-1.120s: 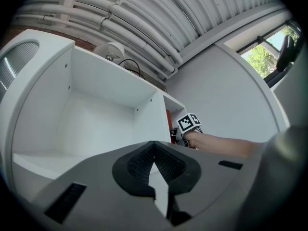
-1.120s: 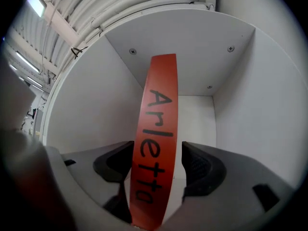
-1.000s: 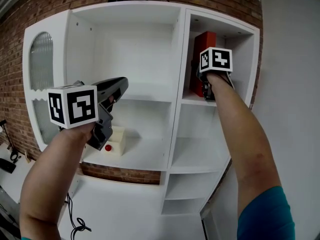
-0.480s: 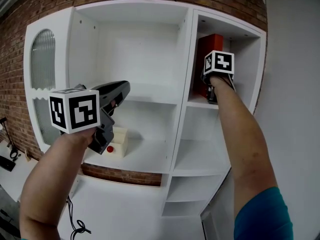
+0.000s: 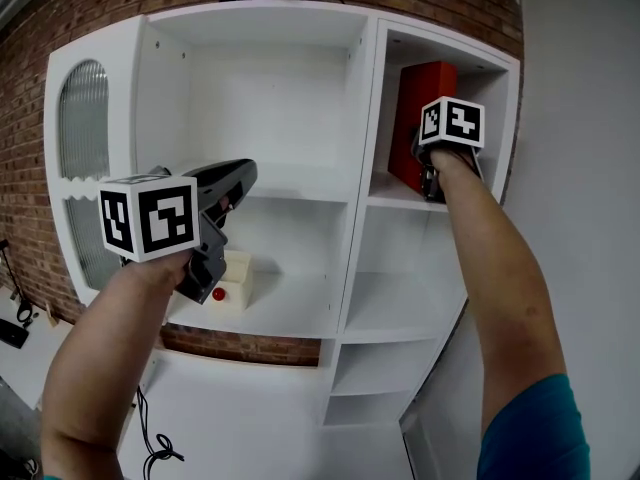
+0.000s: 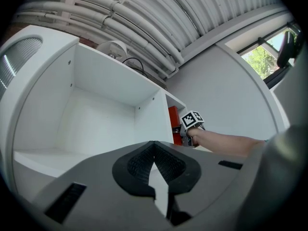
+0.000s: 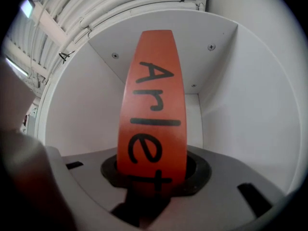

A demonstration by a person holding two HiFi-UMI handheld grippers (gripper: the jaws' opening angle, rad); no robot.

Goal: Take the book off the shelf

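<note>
Shelf: white unit [image 5: 360,168] against a brick wall [image 5: 30,168]; one wide bay on the left, a narrow column of compartments on the right.
Book: red [image 5: 420,83], upright in the top right compartment, nearer that compartment's left wall; spine faces out with large black lettering.
Right gripper: [image 5: 430,180] reaches roughly level into the top right compartment. Its jaws have just been closing and now clamp the lower part of the book's spine, which fills the gap between the pads.
Left gripper: [image 5: 240,173] held in front of the wide left bay, tilted slightly up, well apart from the book. Jaws together, nothing between them.
Box: small, white [image 5: 232,280], on the lower board of the left bay near its front edge; a red knob [image 5: 217,294] on its front.
Cable: black [image 5: 155,448], hanging below the shelf's lower left corner.
</note>
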